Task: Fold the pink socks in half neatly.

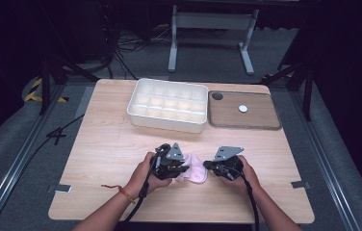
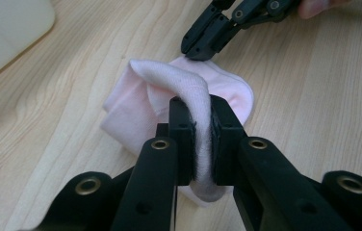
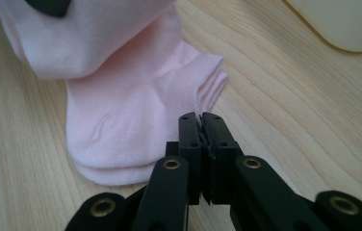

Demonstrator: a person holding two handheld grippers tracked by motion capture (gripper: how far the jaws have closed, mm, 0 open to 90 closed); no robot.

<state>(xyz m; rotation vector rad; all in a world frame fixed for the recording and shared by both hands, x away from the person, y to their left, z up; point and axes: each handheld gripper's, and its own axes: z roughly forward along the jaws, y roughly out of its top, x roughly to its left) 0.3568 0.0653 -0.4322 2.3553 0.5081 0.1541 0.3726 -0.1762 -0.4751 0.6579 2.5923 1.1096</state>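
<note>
A pale pink sock (image 2: 135,91) of soft, finely ribbed knit was recorded at the near middle of a light wood-grain table (image 1: 107,144), lying between the two hand-held grippers and well apart from the other items. In the left gripper view, the left gripper (image 2: 202,139) was seen clenched on a raised fold of the sock, the thick knit band arching up and pinched between the black, matte jaws; the rest of the fabric was bunched in rounded folds on the tabletop. In the right gripper view, the right gripper (image 3: 200,126) was noted with its jaws pressed together at the sock's edge beside the cuff; a thin sliver appeared to be caught between the tips, but whether it was fabric could not be told. The flat part of the sock was shown doubled, with layered edges and a rounded toe. A white moulded plastic organiser tray (image 1: 168,105), rectangular with rounded corners and divided into small square compartments, was placed at the far side of the table. Beside it, to the right, a brown wooden board (image 1: 261,118) with a clear rim was recorded, bearing a small white disc (image 1: 243,109) and a dark round spot (image 1: 217,96).
</note>
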